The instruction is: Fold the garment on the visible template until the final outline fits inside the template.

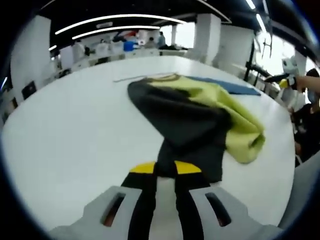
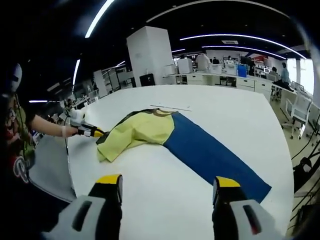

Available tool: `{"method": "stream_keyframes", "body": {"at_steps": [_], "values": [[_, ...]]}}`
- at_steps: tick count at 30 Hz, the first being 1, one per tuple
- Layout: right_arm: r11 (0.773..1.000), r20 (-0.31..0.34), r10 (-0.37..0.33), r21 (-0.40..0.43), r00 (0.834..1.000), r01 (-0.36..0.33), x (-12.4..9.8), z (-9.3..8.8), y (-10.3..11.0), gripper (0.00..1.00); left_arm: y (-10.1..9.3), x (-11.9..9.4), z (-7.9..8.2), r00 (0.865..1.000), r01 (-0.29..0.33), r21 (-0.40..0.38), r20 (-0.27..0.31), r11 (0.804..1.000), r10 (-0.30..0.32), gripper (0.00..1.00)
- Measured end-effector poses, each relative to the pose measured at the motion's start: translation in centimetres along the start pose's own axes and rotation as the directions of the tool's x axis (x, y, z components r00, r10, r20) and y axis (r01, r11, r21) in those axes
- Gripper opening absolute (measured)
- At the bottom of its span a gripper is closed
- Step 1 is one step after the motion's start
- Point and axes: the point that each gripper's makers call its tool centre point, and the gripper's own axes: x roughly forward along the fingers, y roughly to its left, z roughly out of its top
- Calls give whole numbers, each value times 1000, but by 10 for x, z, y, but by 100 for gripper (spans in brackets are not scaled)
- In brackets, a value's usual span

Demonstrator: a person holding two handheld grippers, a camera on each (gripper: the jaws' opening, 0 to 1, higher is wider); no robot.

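On the white table (image 2: 240, 115) lies a garment (image 2: 142, 131), yellow-green outside and dark inside, beside a blue template (image 2: 210, 155) that runs toward the table's near right edge in the right gripper view. In the left gripper view the left gripper (image 1: 165, 172) has its jaws nearly together on the dark hem of the garment (image 1: 195, 125). That same gripper shows from afar in the right gripper view, at the garment's end toward the table's left edge. The right gripper (image 2: 169, 184) hangs above bare table with its jaws wide apart and nothing between them.

The main risk looks to be the single-point grip. Pulling from one hem may drag the whole garment across the table instead of folding it, or bunch the loose yellow layer into a heap. The cloth lies mostly off the template, so a fold made here could end outside the blue outline. A thin pinch of fabric could also slip free mid-pull.
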Motion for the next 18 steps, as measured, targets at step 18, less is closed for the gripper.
{"method": "stream_keyframes", "body": {"at_steps": [18], "values": [[1000, -27, 1, 11, 1000, -1, -1, -7, 9, 69, 43, -28, 31, 995, 6, -285, 97, 958, 23, 0]]}}
